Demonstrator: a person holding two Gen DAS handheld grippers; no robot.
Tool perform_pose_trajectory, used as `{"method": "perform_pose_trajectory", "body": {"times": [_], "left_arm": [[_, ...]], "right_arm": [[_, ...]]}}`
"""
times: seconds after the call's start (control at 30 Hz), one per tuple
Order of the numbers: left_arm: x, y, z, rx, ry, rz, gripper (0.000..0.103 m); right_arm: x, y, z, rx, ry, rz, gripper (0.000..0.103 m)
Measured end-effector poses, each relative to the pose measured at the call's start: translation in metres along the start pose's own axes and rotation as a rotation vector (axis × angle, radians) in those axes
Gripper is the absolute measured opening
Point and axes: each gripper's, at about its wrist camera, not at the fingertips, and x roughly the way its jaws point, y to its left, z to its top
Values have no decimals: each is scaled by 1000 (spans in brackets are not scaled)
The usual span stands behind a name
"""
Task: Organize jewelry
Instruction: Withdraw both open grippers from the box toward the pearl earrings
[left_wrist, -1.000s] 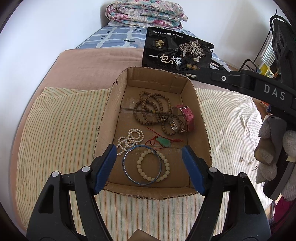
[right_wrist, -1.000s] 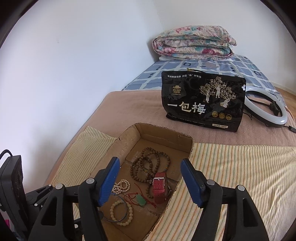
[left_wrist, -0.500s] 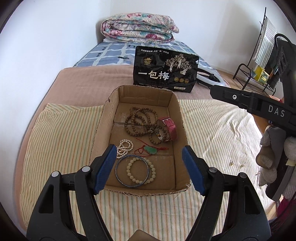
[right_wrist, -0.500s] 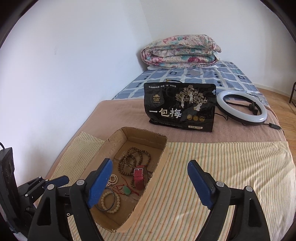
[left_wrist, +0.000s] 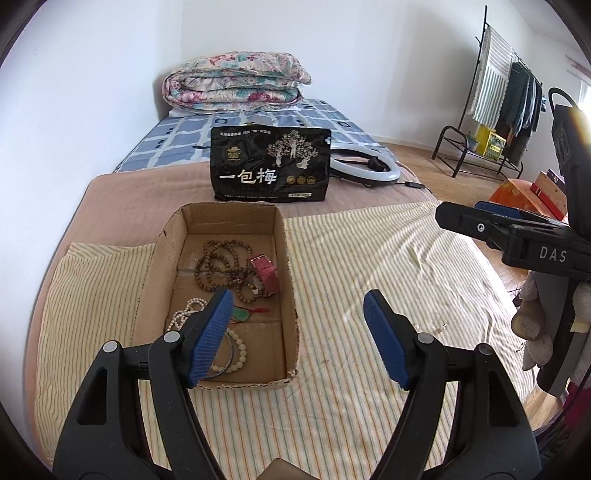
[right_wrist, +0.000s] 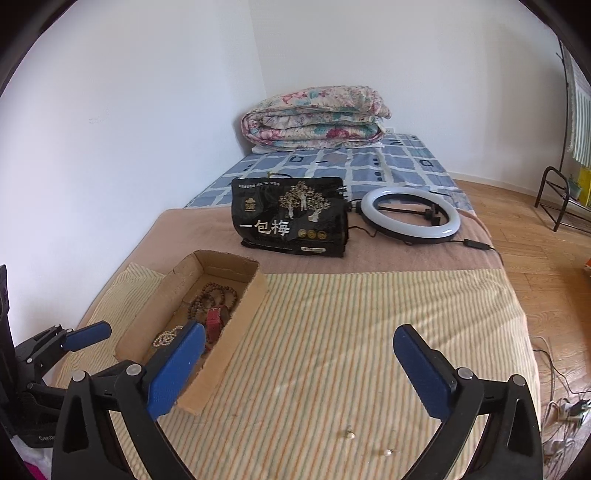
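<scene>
A black snack bag (right_wrist: 291, 218) stands beside a ring light (right_wrist: 410, 216), folded quilt (right_wrist: 314, 118) behind.

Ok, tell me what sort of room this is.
Most likely a bedroom in a home. The work goes on atop a bed with a folded quilt at its far end, and a clothes rack hung with garments stands on the wood floor.
</scene>
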Motion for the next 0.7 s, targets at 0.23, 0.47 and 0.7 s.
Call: {"method": "perform_pose_trajectory", "body": {"times": [0.23,0.47,0.7], "left_arm": [[-20,-32,8,64,4,-44,75],[-58,-86,34,152,-40,-93,75],[-78,-131,57,160,-48,-191,75]], "right_arm": [[-56,-35,-20,-54,-80,-137,103],[-91,-98,-40,39,-117,-233,103],[-107,-149,-61,82,-128,-308,103]]}}
